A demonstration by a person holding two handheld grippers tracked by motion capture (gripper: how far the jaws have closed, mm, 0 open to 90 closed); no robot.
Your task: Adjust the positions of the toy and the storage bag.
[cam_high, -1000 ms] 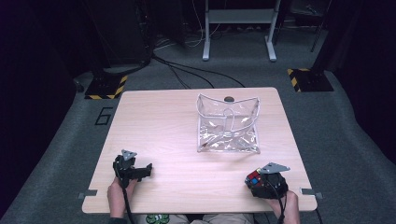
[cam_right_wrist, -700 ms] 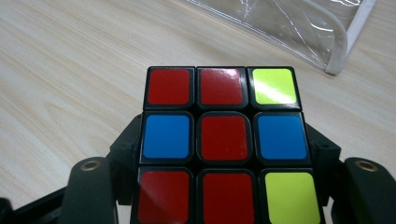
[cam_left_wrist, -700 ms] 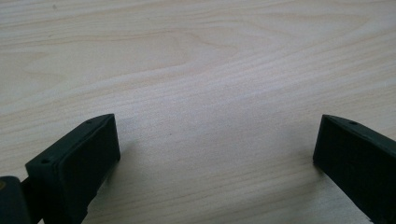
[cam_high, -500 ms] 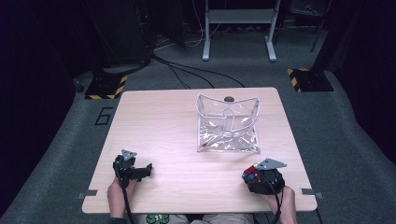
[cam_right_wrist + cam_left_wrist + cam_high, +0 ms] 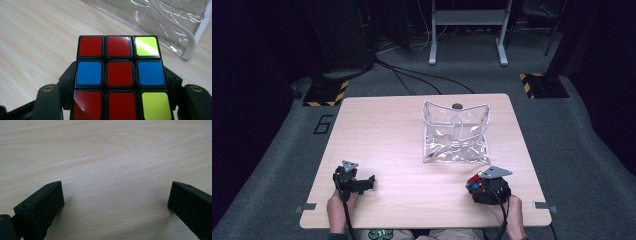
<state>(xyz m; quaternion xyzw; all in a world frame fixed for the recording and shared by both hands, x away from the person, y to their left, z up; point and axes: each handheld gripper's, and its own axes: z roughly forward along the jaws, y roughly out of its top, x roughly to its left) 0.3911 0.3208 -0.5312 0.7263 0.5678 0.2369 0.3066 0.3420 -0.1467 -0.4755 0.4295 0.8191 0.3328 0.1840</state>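
A light wooden table (image 5: pixel 387 125) seen from above, with a person's two hands coming in from the near edge, each holding a black two-jaw gripper; the right gripper (image 5: pixel 479 184) sits near the table's front right corner and is clamped on a puzzle cube (image 5: pixel 475 183) with coloured stickers; in the right gripper view the cube (image 5: pixel 120 80) sits between the two black jaws, pressed on both sides, its facing side showing red, blue and yellow-green squares; just beyond the cube, toward the middle of the table, lies a clear plastic pouch (image 5: pixel 455 134) with white edging, its mouth standing open; the cube is near the pouch's front edge and apart from it; a small dark round object (image 5: pixel 457 106) lies on the table just behind the pouch; the left gripper (image 5: pixel 368 183) rests near the front left of the table; in the left gripper view its jaws stand wide apart over bare wood (image 5: pixel 112 170), nothing between them
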